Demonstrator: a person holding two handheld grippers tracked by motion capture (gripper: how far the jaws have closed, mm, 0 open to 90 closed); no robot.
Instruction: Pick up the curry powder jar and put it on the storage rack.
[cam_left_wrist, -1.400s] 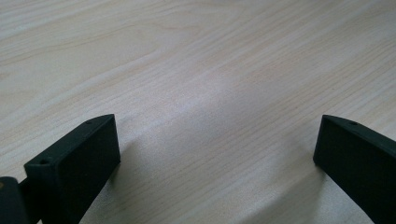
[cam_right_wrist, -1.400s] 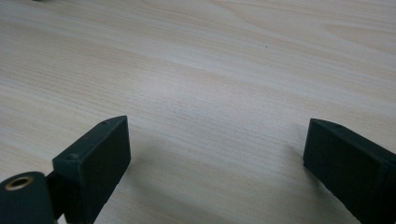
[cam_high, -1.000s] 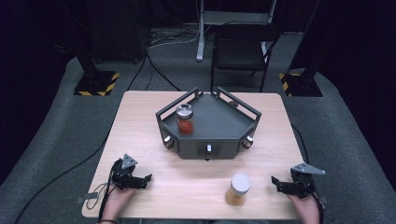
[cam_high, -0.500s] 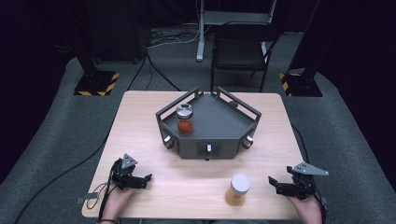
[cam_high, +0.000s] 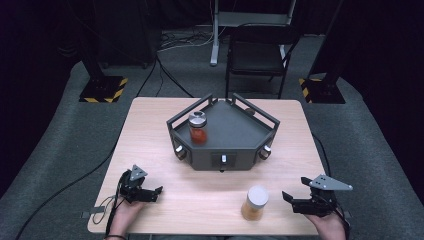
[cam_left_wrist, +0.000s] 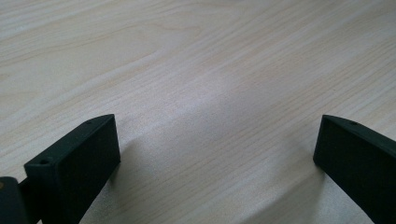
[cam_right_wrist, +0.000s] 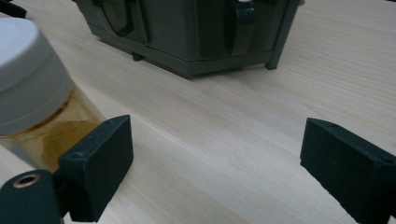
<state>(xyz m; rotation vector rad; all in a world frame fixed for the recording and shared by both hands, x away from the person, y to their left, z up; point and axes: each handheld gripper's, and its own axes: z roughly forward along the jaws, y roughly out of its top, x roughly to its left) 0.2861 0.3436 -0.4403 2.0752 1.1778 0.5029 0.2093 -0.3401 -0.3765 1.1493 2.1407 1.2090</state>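
Note:
A jar with a white lid and tan contents (cam_high: 254, 202) stands near the table's front edge. In the right gripper view that jar (cam_right_wrist: 35, 107) sits just left of the left jaw, outside the gap. My right gripper (cam_high: 289, 197) is open beside it, to its right, with nothing between its jaws (cam_right_wrist: 212, 163). A second jar with a silver lid and red contents (cam_high: 198, 127) stands upright on the dark grey five-sided tray (cam_high: 235, 132). My left gripper (cam_high: 156, 192) rests at the front left, open over bare wood (cam_left_wrist: 215, 154).
The wooden table (cam_high: 150, 125) carries the tray at its centre; the tray's front wall (cam_right_wrist: 187, 32) rises ahead of my right gripper. A black chair (cam_high: 257, 55) and stands with yellow-black bases (cam_high: 102, 87) are on the floor behind the table.
My right gripper has lifted slightly and shifted a little toward the white-lidded jar. The left gripper and both jars have stayed put.

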